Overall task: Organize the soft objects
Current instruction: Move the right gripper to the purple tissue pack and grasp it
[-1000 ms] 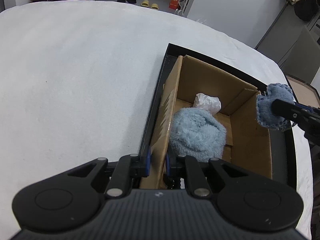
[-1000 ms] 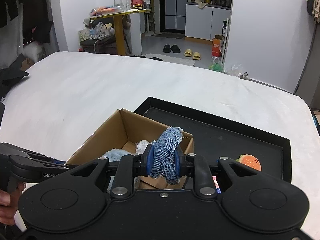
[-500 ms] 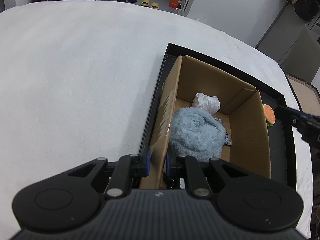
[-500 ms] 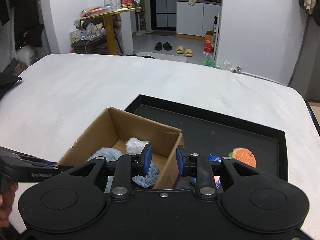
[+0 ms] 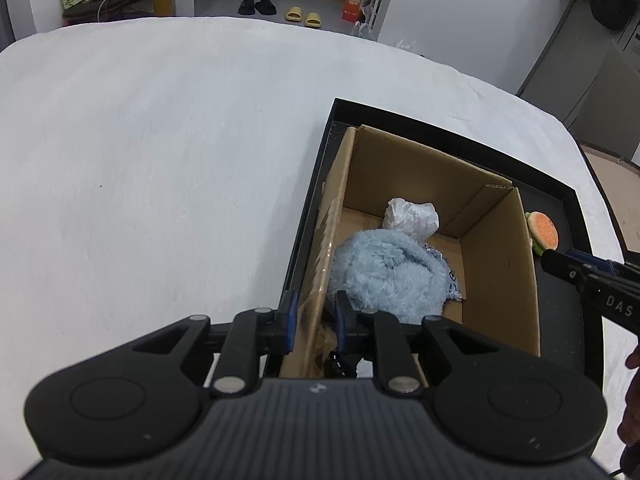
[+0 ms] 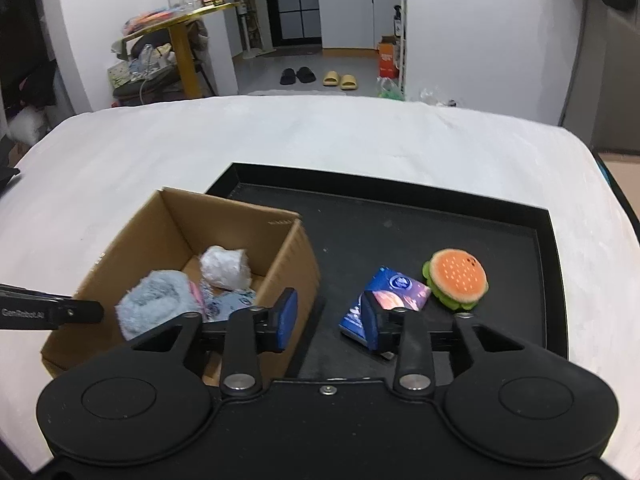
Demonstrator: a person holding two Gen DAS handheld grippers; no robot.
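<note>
A cardboard box [image 5: 496, 264] [image 6: 288, 256] stands on the left part of a black tray [image 6: 400, 220]. Inside lie a fluffy light-blue soft item [image 5: 384, 272] [image 6: 156, 300], a white crumpled item [image 5: 412, 218] [image 6: 224, 268] and a denim piece [image 6: 232, 300]. My left gripper [image 5: 314, 318] is shut on the box's left wall. My right gripper [image 6: 328, 316] is open and empty, above the tray just right of the box. A plush hamburger [image 6: 456, 280] [image 5: 542, 230] and a blue packet [image 6: 384, 296] lie on the tray to the right.
The tray sits on a white cloth-covered table [image 5: 160, 160]. The table's far edge gives onto a room with a yellow side table [image 6: 180, 40] and slippers on the floor [image 6: 316, 76].
My right gripper opened and dropped the denim piece into the box, then moved right toward the packet and hamburger. The left gripper kept hold of the box wall.
</note>
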